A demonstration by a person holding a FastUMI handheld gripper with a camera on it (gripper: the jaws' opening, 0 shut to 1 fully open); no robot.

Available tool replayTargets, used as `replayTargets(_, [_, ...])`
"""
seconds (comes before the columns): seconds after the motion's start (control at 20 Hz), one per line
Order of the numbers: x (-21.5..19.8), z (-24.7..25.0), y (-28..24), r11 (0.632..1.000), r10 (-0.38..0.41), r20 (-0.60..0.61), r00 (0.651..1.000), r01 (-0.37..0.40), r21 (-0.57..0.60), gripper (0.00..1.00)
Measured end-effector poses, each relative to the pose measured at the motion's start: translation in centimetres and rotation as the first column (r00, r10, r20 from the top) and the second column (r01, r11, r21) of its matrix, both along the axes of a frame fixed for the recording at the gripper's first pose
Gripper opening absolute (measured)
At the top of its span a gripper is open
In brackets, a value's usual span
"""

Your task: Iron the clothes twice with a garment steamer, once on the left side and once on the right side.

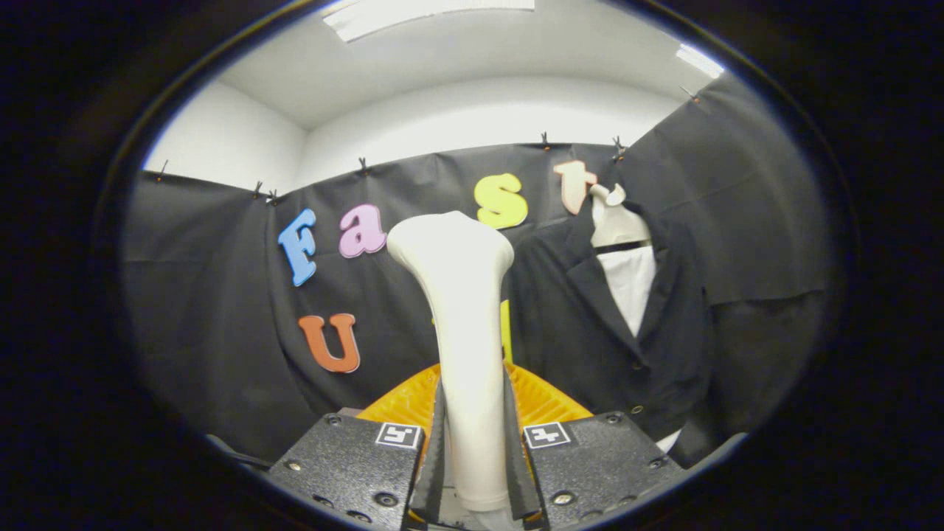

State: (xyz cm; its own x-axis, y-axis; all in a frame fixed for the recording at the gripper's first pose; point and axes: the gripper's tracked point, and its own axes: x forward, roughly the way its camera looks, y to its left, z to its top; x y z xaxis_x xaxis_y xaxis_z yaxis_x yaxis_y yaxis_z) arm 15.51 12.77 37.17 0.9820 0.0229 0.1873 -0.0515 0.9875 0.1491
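A white garment steamer (463, 324) stands upright between my fingers, its handle pinched from both sides and its wide head rising above them. My gripper (476, 450) is shut on that handle. Beyond and to the right of the steamer, a black jacket (590, 332) hangs on a pale mannequin torso (618, 221) over a white shirt front (630, 284). The steamer head is apart from the jacket, level with its left shoulder and lapel. The steamer's face is turned away, so I cannot see its plate.
Black cloth (221, 310) covers the booth walls behind and to both sides. A white wall (457, 118) and ceiling lights show above the cloth. Open room lies to the left of the steamer.
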Motion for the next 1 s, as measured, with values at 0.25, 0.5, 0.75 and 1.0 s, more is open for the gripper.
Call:
replayTargets(0.25, [0.6,2.5,-8.1,0.994,-0.111,0.044,0.993,0.111,0.015,0.37])
replayTargets(0.5, [4.5,1.8,-12.6,0.990,-0.138,-0.014,0.990,0.138,0.009,0.38])
replayTargets(0.75, [7.9,0.1,-12.9,0.993,-0.116,-0.073,0.991,0.114,-0.031,0.37])
replayTargets(1.0, [10.1,-2.3,-13.4,0.992,-0.120,-0.148,0.982,0.114,-0.047,0.38])
